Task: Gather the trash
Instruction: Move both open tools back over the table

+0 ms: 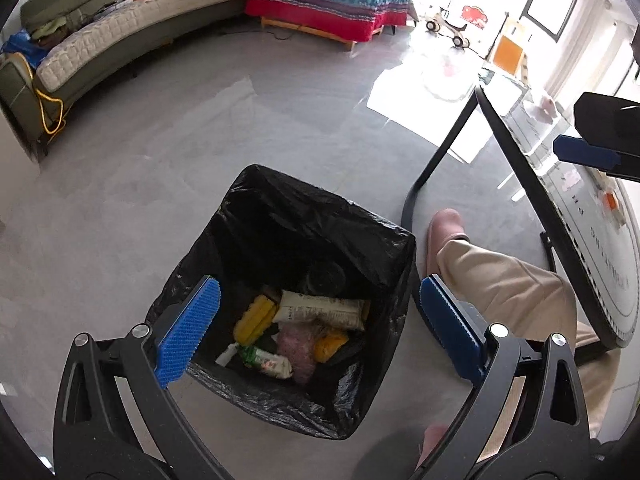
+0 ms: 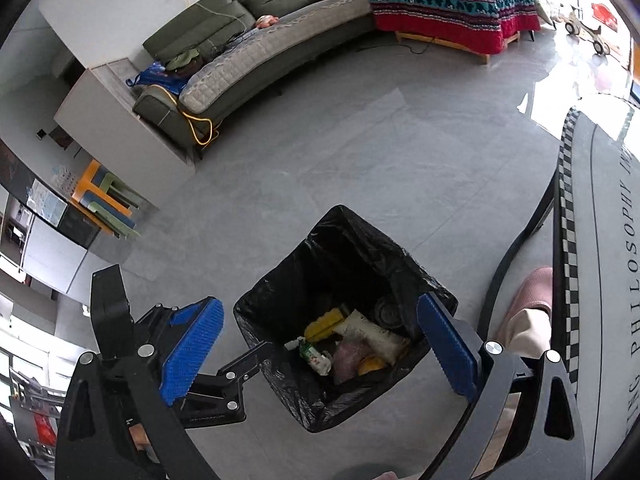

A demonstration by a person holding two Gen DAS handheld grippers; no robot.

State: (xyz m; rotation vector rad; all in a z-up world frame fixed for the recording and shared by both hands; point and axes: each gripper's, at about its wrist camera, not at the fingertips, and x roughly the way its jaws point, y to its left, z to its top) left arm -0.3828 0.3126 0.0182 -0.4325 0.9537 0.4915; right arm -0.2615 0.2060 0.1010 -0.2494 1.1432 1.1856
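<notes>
Left gripper (image 1: 320,328): jaws spread wide, nothing between the blue pads (image 1: 188,332); it hangs above the trash bin.
Right gripper (image 2: 320,344): jaws likewise wide apart and empty, also above the bin, with the left gripper's frame visible beside it at the lower left of its own view.
Trash bin (image 1: 360,236): square, lined with a black bag, standing on the grey floor (image 1: 160,160) just beside the table leg (image 1: 436,164).
Trash in the bin: a yellow wrapper (image 1: 254,318), a white printed packet (image 1: 324,308), a green-and-white wrapper (image 1: 266,360), a pink crumpled piece (image 1: 298,346), an orange scrap (image 1: 330,342).
Table (image 2: 608,240): round, white top with lettering and a checkered rim, right of the bin.
Person: beige trouser leg (image 1: 500,280) and pink slipper (image 1: 444,228) between bin and table.
Background: curved sofa (image 2: 260,40) along the wall.
</notes>
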